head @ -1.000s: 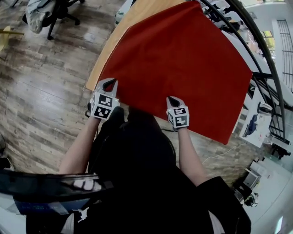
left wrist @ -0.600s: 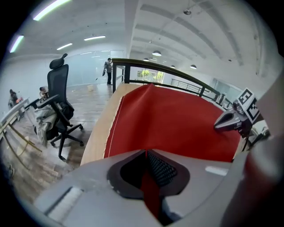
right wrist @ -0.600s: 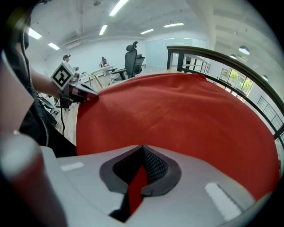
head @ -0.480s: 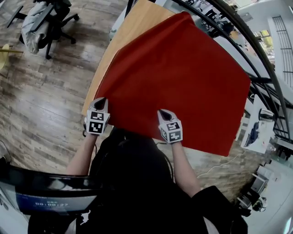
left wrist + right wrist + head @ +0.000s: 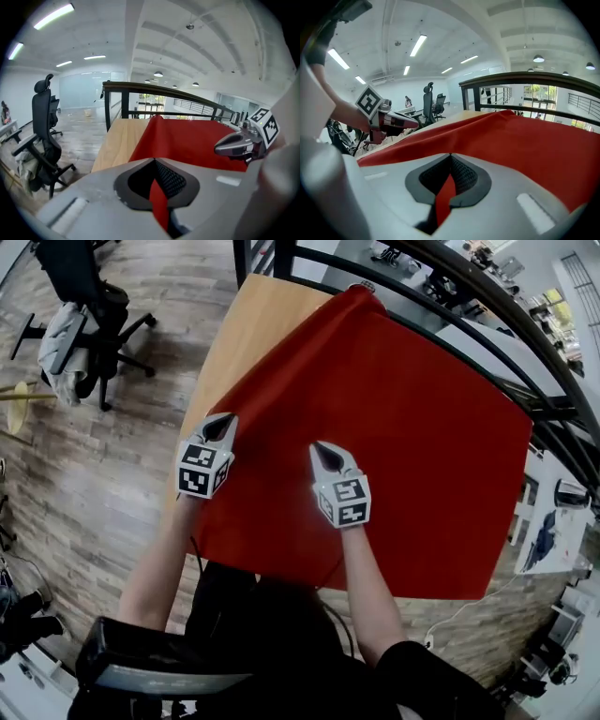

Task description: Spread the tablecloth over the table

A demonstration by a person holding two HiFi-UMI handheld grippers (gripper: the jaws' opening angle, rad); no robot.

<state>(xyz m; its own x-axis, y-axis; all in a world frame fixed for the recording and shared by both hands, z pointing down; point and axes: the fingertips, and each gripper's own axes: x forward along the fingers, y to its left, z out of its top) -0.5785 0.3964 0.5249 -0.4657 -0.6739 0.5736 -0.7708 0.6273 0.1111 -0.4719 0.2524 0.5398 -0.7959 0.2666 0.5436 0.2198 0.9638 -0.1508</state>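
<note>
Here, a red tablecloth (image 5: 403,437) is shown draped over the wooden table (image 5: 239,343). It fills the centre and right of the head view, and a bare strip of tabletop is left exposed along its left side. A strip of the fabric is clamped in the left gripper (image 5: 217,427) and another in the right gripper (image 5: 325,457); both are clenched tight on it. A black railing (image 5: 469,292) is seen along the table's far side, at the top of the frame.

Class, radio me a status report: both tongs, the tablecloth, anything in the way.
Left tongs shut on red tablecloth. Right tongs shut on it too. Cloth askew, wooden table bare at left. Nothing in the way.
</note>
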